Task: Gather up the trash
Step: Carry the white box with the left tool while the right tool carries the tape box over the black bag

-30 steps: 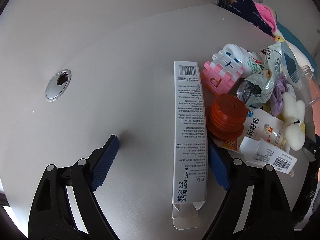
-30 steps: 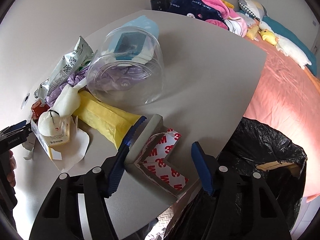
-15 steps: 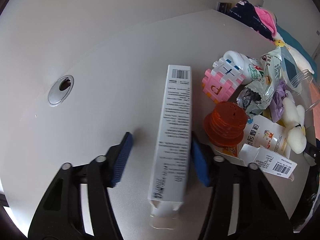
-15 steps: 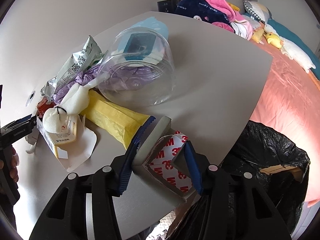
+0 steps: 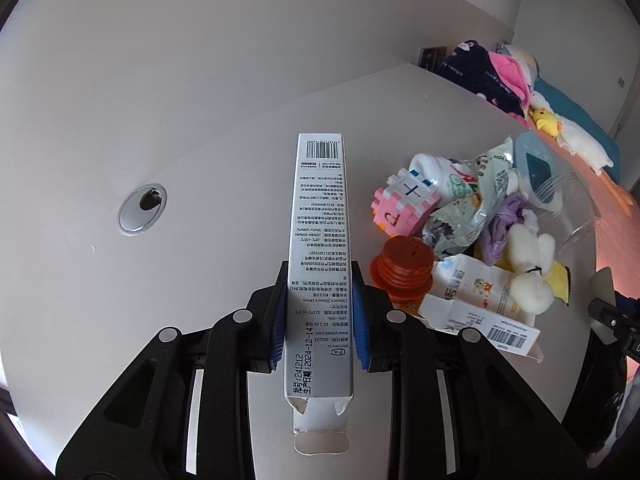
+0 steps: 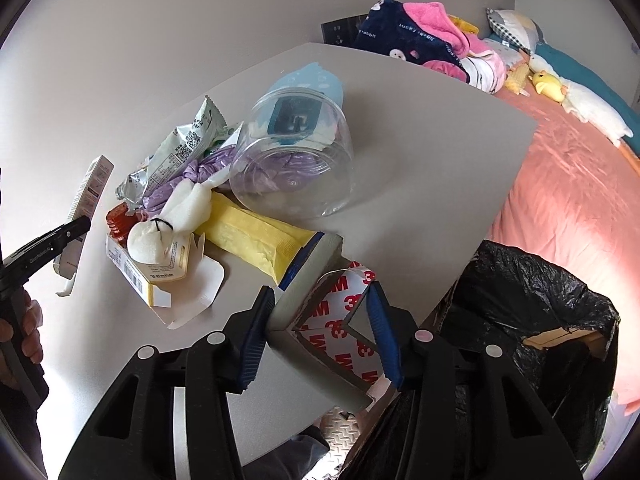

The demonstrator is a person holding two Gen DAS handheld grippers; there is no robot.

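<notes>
Between the left gripper [image 5: 320, 312]'s blue fingers, which have just been closing, a long white printed carton [image 5: 320, 264] is being clamped off the desk [image 5: 224, 184]; the right gripper [image 6: 320, 326] is pinching a grey 3M-taped corner piece [image 6: 336, 320] beside the black bin bag [image 6: 532, 344], likely its destination.

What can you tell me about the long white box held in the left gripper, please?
The long white box is a slim carton, apparently thin card, printed with black text and a barcode near its far end. Its near end is torn open, the flap hanging loose. The left gripper has just closed its jaws on the long sides, blue pads pressing the near half. The right wrist view shows it tilted, raised off the grey table, touching nothing else.
</notes>
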